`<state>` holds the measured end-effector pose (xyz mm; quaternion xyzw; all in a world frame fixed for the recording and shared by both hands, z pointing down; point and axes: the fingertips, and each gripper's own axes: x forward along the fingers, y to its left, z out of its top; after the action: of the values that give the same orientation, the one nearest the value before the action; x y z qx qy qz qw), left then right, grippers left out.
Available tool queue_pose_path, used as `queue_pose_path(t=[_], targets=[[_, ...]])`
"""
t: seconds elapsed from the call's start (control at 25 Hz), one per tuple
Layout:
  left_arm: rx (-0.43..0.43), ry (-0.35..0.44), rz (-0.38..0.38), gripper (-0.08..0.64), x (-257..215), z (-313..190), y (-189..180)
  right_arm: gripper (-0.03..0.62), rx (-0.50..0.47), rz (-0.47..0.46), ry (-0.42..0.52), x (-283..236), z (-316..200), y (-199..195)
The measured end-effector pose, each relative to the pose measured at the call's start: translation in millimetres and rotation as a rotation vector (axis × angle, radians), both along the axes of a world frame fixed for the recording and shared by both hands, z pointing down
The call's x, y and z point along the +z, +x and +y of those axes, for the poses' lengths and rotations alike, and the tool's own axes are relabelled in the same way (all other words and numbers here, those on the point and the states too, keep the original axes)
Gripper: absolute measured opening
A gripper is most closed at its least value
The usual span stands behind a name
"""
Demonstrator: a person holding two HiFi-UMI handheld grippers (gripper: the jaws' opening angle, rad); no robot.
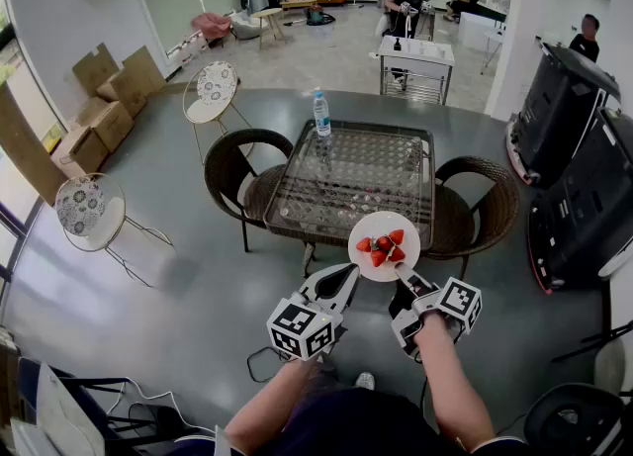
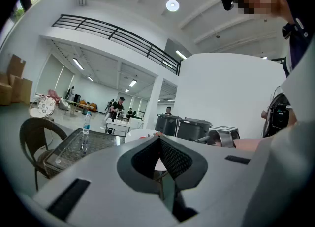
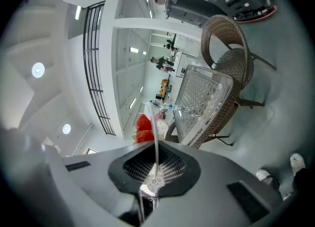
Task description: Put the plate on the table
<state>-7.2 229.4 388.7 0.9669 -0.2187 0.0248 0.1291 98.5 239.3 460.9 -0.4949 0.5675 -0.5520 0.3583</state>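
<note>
A white plate (image 1: 384,231) carrying several strawberries (image 1: 384,246) hangs level above the near edge of the glass-topped wicker table (image 1: 346,177). My right gripper (image 1: 406,276) is shut on the plate's near rim. In the right gripper view the plate (image 3: 153,122) runs edge-on out of the jaws, with the strawberries (image 3: 142,125) on its left. My left gripper (image 1: 348,274) is shut and holds nothing. Its tip is just beside the plate's lower left edge. Beyond its closed tip (image 2: 158,138) the plate (image 2: 138,133) shows.
A water bottle (image 1: 321,113) stands at the table's far edge. Wicker chairs flank the table on the left (image 1: 237,162) and right (image 1: 485,197). Large black machines (image 1: 584,197) stand to the right. Two round metal chairs (image 1: 213,88) and cardboard boxes (image 1: 104,98) are at the left.
</note>
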Motion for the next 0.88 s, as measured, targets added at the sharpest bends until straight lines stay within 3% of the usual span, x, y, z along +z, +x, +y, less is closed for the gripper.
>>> queue_pose_path(t=[0.28,0.88], targets=[[0.002,-0.003,0.0,0.006,1.8,0.7,-0.1,0.014,0.014,-0.017,0.003,2.1,0.8,0.5],[-0.018,-0.017,-0.014,0.006,5.6,-0.1,3.1,0.014,-0.063,-0.026,0.031,3.4,-3.5,3.3]])
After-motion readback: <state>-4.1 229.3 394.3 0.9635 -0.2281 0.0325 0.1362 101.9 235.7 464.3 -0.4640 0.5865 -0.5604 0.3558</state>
